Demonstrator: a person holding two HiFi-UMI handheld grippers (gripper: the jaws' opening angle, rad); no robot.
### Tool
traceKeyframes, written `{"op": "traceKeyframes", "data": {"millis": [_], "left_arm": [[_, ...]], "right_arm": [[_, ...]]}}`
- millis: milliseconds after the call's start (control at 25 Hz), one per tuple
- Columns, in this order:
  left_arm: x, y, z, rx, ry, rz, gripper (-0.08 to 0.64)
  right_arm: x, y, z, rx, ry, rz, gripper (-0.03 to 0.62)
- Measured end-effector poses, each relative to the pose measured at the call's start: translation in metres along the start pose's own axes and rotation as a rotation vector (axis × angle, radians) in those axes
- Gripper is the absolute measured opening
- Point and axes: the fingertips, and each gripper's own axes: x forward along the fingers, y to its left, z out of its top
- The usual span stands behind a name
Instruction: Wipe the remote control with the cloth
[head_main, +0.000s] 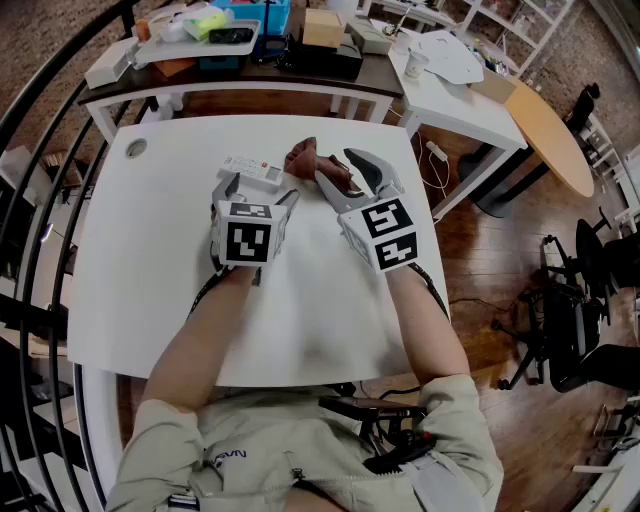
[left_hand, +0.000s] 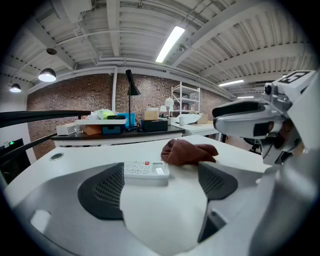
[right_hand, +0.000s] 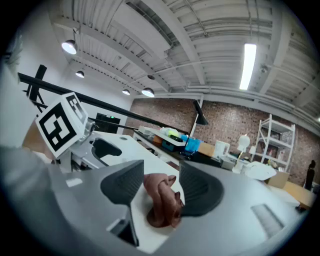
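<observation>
A white remote control (head_main: 252, 168) lies on the white table (head_main: 150, 250), buttons up. Right beside it sits a crumpled brown cloth (head_main: 302, 158). My left gripper (head_main: 258, 190) is open, and in the left gripper view the remote (left_hand: 145, 171) rests on the table just past the gap of that gripper (left_hand: 160, 182). My right gripper (head_main: 340, 168) is rolled onto its side and open. The cloth (right_hand: 162, 200) lies between its jaws (right_hand: 161, 167), close to both pads. From the left gripper view the cloth (left_hand: 187, 151) rests on the table under the right gripper (left_hand: 250, 120).
Behind the table stands a dark desk (head_main: 330, 75) with trays, boxes and a blue bin. A second white desk (head_main: 450, 90) and a round wooden top (head_main: 550, 135) are at the back right. A black railing (head_main: 40, 110) curves along the left, and office chairs (head_main: 575, 310) stand at the right.
</observation>
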Motion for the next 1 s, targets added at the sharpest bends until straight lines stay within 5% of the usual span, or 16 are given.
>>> {"op": "traceKeyframes", "data": {"millis": [240, 360, 520, 840, 1000], "left_arm": [[0.035, 0.018, -0.003, -0.045, 0.087, 0.059, 0.465], [0.044, 0.038, -0.006, -0.042, 0.146, 0.143, 0.474], [0.054, 0.047, -0.004, 0.008, 0.182, 0.141, 0.48], [0.077, 0.049, -0.008, 0.2, 0.287, -0.082, 0.502], [0.083, 0.05, 0.0, 0.254, 0.259, -0.181, 0.508]], "right_arm": [[0.028, -0.019, -0.005, 0.033, 0.016, 0.02, 0.219], [0.037, -0.02, -0.01, 0.052, 0.019, 0.035, 0.219], [0.041, -0.023, -0.013, 0.086, 0.004, 0.038, 0.219], [0.048, -0.02, -0.021, 0.108, 0.005, 0.063, 0.219], [0.055, -0.001, -0.033, 0.045, 0.082, 0.14, 0.219]]}}
